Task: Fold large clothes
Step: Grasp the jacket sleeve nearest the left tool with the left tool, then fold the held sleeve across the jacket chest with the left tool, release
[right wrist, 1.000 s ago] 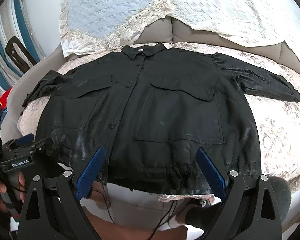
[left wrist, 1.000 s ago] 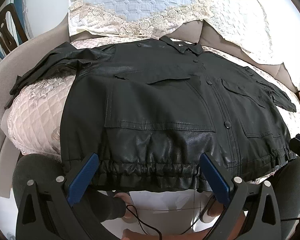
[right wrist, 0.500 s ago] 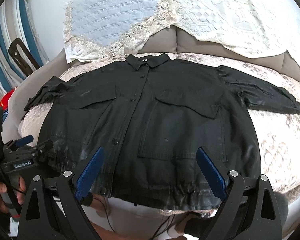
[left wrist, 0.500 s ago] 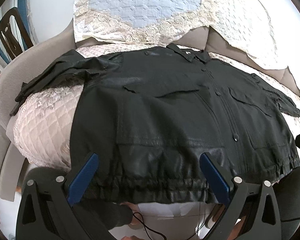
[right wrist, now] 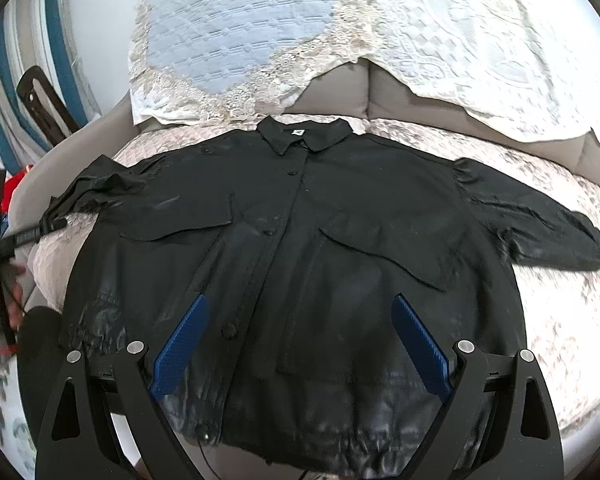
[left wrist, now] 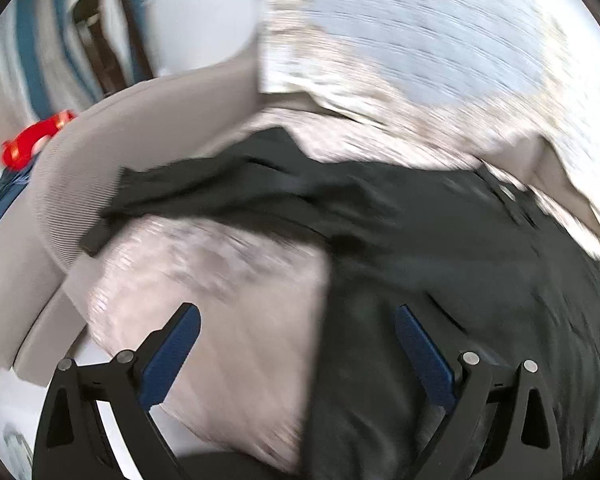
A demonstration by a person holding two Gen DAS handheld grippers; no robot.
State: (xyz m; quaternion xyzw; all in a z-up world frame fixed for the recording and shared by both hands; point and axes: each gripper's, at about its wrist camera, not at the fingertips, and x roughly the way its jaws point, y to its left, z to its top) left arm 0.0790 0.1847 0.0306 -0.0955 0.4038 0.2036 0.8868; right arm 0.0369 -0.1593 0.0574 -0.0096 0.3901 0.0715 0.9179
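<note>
Black jacket (right wrist: pixel 300 248) spread flat on sofa (right wrist: pixel 340 96); left gripper (left wrist: pixel 296 344) over its sleeve side, right gripper (right wrist: pixel 300 336) above hem, both spread wide, grasping nothing.

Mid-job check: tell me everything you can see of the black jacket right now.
The black jacket lies front up, spread flat on the quilted sofa cover, collar toward the backrest. It looks like slightly shiny, leather-like fabric. It is buttoned down the middle, with two flapped chest pockets and a gathered hem at the near edge. One sleeve stretches out straight to the right of the view; the other lies crumpled toward the sofa arm. Neither gripper holds it; the right gripper is open above the hem.
</note>
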